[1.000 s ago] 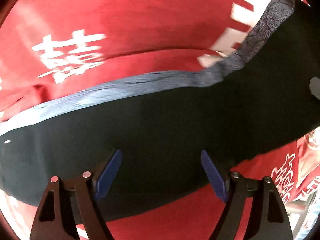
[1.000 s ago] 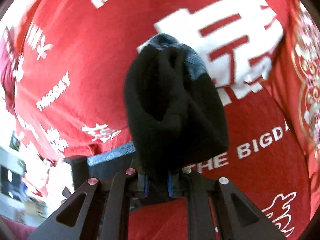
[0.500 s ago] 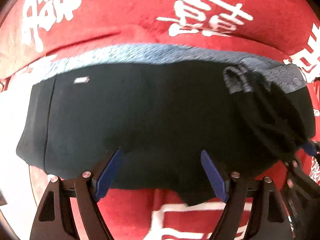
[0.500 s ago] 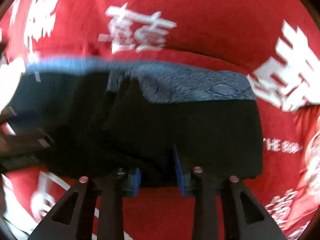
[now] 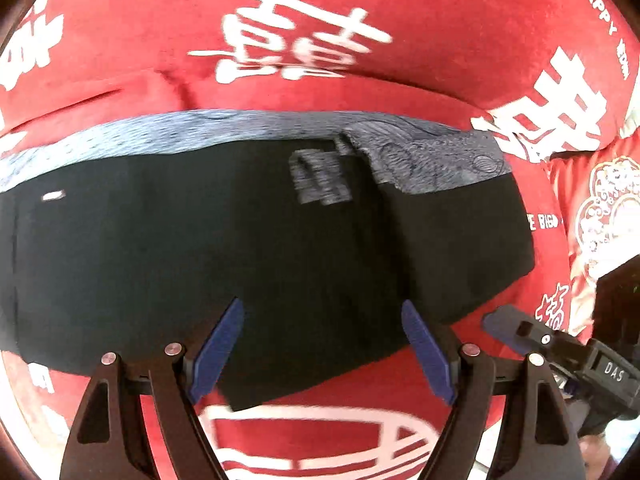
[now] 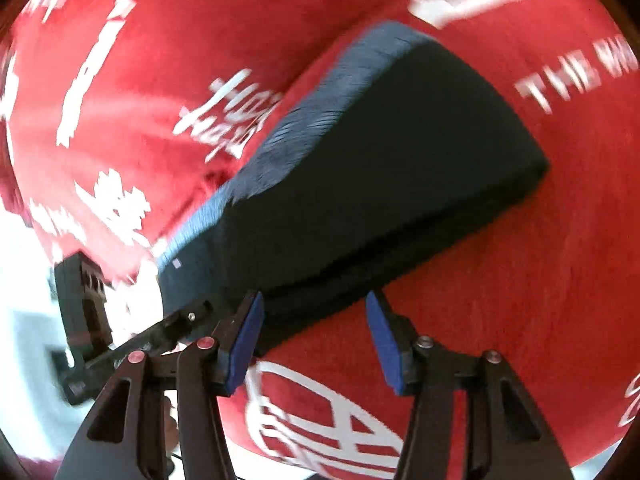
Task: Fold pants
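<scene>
The black pants (image 5: 248, 248) with a grey-blue waistband (image 5: 208, 132) lie flat on the red cloth, their right part folded over onto the rest. My left gripper (image 5: 324, 344) is open and empty over the pants' near edge. The right gripper's finger (image 5: 532, 336) shows at the lower right, off the pants. In the right wrist view the folded pants (image 6: 380, 184) run from lower left to upper right. My right gripper (image 6: 316, 340) is open and empty at their near edge. The left gripper's finger (image 6: 176, 328) shows at the lower left.
A red cloth with white characters and lettering (image 5: 296, 40) covers the whole surface and also shows in the right wrist view (image 6: 540, 300). A bright white area (image 6: 24, 320) lies past the cloth's left edge.
My right gripper carried the bunched pant end over onto the spread pants, then opened and let go. It has drawn back to the near edge. My left gripper stayed open.
</scene>
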`<state>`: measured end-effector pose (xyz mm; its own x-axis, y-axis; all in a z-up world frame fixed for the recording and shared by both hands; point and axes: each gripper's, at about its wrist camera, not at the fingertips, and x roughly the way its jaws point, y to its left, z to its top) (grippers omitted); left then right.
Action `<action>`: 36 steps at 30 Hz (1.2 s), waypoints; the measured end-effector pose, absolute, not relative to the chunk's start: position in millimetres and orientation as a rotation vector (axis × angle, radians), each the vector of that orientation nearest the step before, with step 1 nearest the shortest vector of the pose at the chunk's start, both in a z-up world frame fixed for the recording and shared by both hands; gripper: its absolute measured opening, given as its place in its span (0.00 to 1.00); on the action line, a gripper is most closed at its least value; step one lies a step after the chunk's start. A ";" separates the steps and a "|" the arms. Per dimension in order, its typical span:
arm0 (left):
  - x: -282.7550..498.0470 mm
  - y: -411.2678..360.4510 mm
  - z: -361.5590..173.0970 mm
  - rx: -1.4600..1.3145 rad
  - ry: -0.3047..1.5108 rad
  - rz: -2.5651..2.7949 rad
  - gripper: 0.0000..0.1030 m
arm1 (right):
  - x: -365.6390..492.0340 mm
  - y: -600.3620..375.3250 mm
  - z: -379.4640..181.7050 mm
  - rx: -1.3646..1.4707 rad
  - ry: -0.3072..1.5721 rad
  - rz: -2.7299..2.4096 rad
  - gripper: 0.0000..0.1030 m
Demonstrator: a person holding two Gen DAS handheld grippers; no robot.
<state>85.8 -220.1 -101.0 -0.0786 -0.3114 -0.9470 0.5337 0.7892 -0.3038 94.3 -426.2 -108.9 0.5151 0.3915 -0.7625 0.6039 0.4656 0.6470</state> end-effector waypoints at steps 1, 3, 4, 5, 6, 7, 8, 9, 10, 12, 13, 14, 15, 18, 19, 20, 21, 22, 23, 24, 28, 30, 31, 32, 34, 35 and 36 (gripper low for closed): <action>86.7 -226.7 -104.6 0.193 1.511 -0.709 0.80 | 91.8 -428.7 -111.2 1.171 1.070 -0.172 0.56; 87.1 -233.5 -111.0 0.180 1.559 -0.702 0.80 | 85.6 -438.3 -120.4 1.262 1.027 -0.171 0.56; 89.1 -235.4 -116.1 0.165 1.581 -0.698 0.80 | 85.0 -443.1 -123.0 1.293 1.009 -0.170 0.56; 91.9 -236.2 -120.8 0.142 1.604 -0.691 0.80 | 84.7 -448.1 -127.2 1.336 0.982 -0.162 0.56; 92.1 -233.2 -121.8 0.129 1.610 -0.687 0.80 | 85.1 -451.8 -130.3 1.368 0.965 -0.154 0.56; 94.6 -232.7 -126.5 0.118 1.612 -0.682 0.80 | 86.2 -454.4 -134.3 1.399 0.951 -0.144 0.56; 95.9 -230.6 -127.2 0.108 1.611 -0.676 0.80 | 86.4 -456.4 -138.4 1.424 0.945 -0.134 0.56; 96.3 -228.9 -128.0 0.104 1.611 -0.671 0.80 | 87.6 -457.6 -143.8 1.445 0.946 -0.125 0.55; 96.8 -227.7 -128.9 0.099 1.612 -0.663 0.80 | 90.8 -458.2 -149.2 1.461 0.950 -0.121 0.55; 95.6 -224.4 -127.6 0.092 1.610 -0.658 0.80 | 90.2 -458.8 -157.8 1.497 0.951 -0.116 0.34; 95.3 -224.0 -126.6 0.095 1.607 -0.653 0.80 | 89.1 -458.5 -162.1 1.510 0.960 -0.121 0.20; 94.9 -223.3 -123.6 0.098 1.595 -0.649 0.80 | 88.0 -458.3 -164.1 1.522 0.966 -0.122 0.18; 94.1 -220.5 -119.4 0.098 1.584 -0.651 0.80 | 87.3 -457.2 -164.6 1.540 0.957 -0.116 0.16; 93.6 -213.8 -109.4 0.127 1.535 -0.646 0.80 | 92.8 -453.5 -154.0 1.503 0.953 -0.092 0.14; 94.1 -209.9 -107.8 0.140 1.524 -0.637 0.80 | 94.6 -452.6 -150.8 1.492 0.956 -0.087 0.14; 95.0 -205.3 -107.6 0.150 1.519 -0.625 0.80 | 97.0 -450.3 -148.4 1.484 0.960 -0.077 0.14; 96.5 -201.3 -110.0 0.156 1.523 -0.609 0.80 | 98.7 -448.7 -148.9 1.482 0.964 -0.071 0.14; 98.0 -196.6 -112.3 0.156 1.533 -0.594 0.80 | 101.2 -446.2 -151.5 1.480 0.976 -0.071 0.14; 99.5 -193.3 -115.7 0.153 1.542 -0.577 0.80 | 101.0 -444.7 -154.9 1.486 0.984 -0.078 0.14; 100.8 -190.2 -118.6 0.145 1.545 -0.562 0.80 | 102.4 -442.3 -160.7 1.500 0.991 -0.090 0.14; 101.9 -181.3 -119.8 0.164 1.530 -0.527 0.80 | 115.3 -430.0 -169.4 1.495 1.009 -0.088 0.14; 100.9 -180.6 -114.5 0.195 1.506 -0.523 0.80 | 121.3 -424.3 -166.1 1.432 1.045 -0.092 0.14; 100.5 -179.9 -110.0 0.217 1.488 -0.522 0.80 | 122.0 -424.8 -163.9 1.422 1.050 -0.089 0.16; 100.6 -178.8 -104.7 0.235 1.469 -0.522 0.80 | 121.7 -426.3 -161.6 1.422 1.060 -0.082 0.17; 102.1 -179.7 -95.0 0.248 1.442 -0.526 0.80 | 120.0 -429.5 -154.1 1.402 1.102 -0.060 0.22; 103.0 -180.4 -89.6 0.250 1.427 -0.531 0.80 | 118.7 -431.0 -145.5 1.363 1.123 -0.036 0.23; 103.9 -183.1 -84.5 0.251 1.412 -0.539 0.80 | 115.9 -433.7 -133.3 1.305 1.124 -0.019 0.24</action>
<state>103.9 -183.1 -84.5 0.0642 -0.2062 -0.9764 0.4968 0.8552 -0.1479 115.9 -433.7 -133.3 0.5099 0.5584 -0.6544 0.5799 0.3388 0.7409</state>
